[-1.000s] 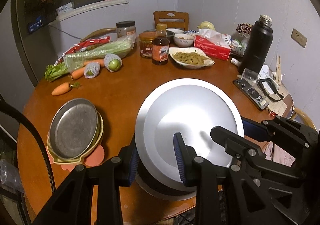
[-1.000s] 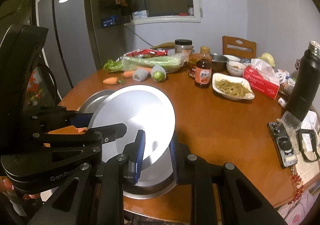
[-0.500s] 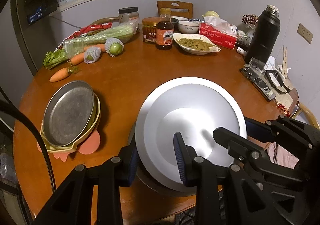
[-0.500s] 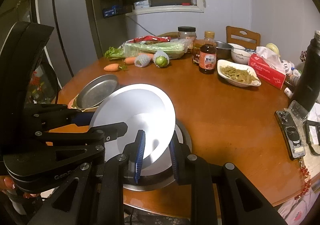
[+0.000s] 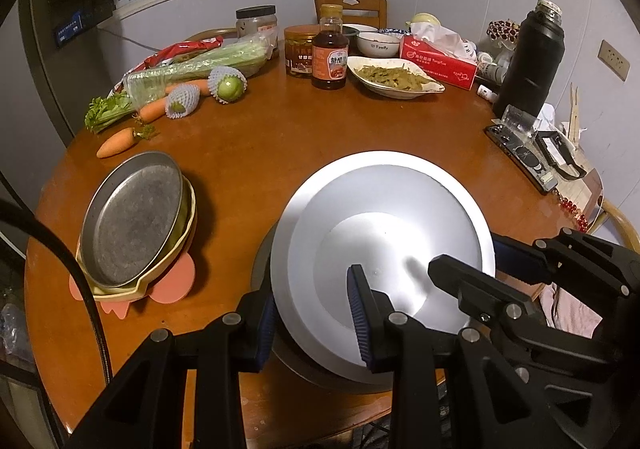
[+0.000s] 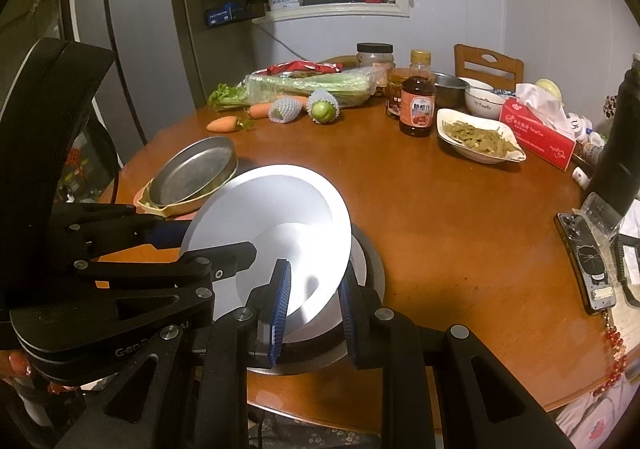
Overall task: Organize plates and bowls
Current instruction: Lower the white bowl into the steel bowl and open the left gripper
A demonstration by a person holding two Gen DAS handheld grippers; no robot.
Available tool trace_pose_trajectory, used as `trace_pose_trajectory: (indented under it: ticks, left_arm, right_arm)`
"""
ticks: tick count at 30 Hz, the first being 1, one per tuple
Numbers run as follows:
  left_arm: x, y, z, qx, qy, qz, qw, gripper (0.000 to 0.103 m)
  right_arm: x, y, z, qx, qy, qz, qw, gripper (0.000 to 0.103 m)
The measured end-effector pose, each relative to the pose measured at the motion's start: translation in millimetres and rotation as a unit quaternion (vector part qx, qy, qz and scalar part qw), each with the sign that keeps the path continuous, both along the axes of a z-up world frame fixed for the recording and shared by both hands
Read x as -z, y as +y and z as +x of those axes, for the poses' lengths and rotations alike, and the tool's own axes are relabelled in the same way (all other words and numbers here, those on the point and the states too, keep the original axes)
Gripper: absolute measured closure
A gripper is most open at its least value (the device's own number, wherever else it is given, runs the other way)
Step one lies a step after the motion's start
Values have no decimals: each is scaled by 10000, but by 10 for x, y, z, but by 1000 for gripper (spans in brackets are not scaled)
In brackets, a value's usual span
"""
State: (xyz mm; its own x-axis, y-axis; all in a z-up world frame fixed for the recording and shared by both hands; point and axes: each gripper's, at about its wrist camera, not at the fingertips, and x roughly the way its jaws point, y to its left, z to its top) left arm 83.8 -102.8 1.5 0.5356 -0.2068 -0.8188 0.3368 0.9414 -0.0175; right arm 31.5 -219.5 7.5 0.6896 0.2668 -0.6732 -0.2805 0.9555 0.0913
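Both tongs [image 5: 312, 325] [image 6: 314, 301] pinching one silver plate [image 5: 384, 245] (apparently bare) over a dark dish [image 6: 370, 261].

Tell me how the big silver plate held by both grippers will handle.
The silver plate looks like thin metal: probably stiff and light. Its smooth, shiny face suggests it may slip in a rim pinch. Held tilted by the left hand-held gripper and right hand-held gripper, it could swing.

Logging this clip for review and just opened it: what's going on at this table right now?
A person holds a gripper in each hand, and both the left gripper and the right gripper are clamped on the near rim of one silver plate. The plate is tilted, over a darker metal dish at the near edge of the round wooden table. A stack of pans sits to the left.
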Motion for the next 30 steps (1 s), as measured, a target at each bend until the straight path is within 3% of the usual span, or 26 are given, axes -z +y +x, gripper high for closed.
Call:
trace_pose_trajectory:
  ticks: [30]
  left_arm:
    - [83,1,50,-10,93,57,9999,70]
  right_arm:
    - [103,27,54,55,89,-140,9998,77]
